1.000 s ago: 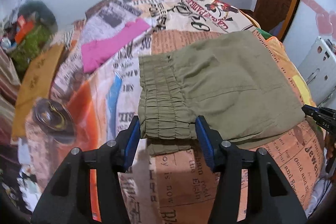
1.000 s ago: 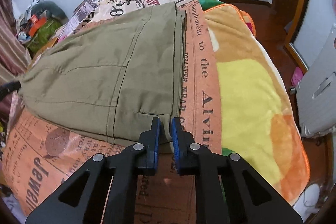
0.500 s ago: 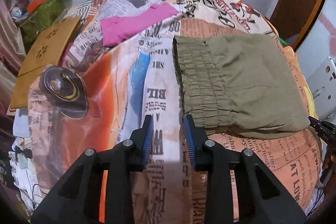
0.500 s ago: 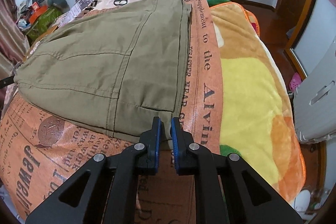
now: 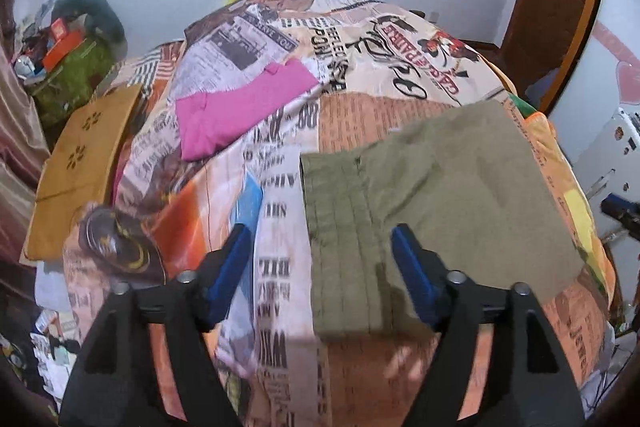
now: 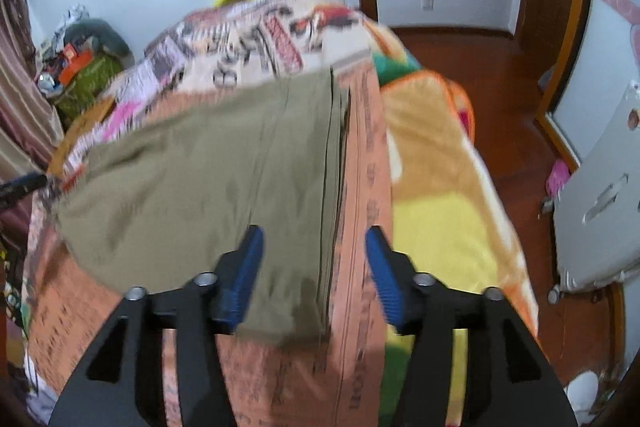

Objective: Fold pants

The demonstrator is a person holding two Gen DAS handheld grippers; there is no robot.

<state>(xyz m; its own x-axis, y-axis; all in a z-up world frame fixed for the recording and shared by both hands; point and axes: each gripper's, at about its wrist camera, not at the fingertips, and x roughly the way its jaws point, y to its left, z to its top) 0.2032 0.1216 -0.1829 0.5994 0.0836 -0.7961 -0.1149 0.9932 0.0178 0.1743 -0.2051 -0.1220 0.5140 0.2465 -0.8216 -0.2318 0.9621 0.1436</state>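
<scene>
Olive green pants (image 5: 432, 203) lie folded into a flat rectangle on the newspaper-print bedspread (image 5: 352, 39), elastic waistband to the left. My left gripper (image 5: 322, 251) hovers above that waistband corner, its jaws opening, with nothing pressed between the blue pads. In the right wrist view the same pants (image 6: 208, 187) fill the middle. My right gripper (image 6: 314, 251) hangs over their right folded edge, jaws opening too, and the cloth lies beneath the pads, untouched. The other gripper's tip (image 5: 618, 211) shows at the right edge of the left wrist view.
A pink garment (image 5: 236, 107) lies farther back on the bed. An orange cushion (image 5: 80, 163) and a pile of clutter (image 5: 68, 55) sit at the left. A yellow and orange blanket (image 6: 440, 195) covers the bed's right side. White furniture (image 6: 600, 195) stands on the wooden floor (image 6: 472, 55).
Both grippers went from nearly shut to wide apart and lifted away from the bed. The right one let go of the pants' corner, and the pants lie flat.
</scene>
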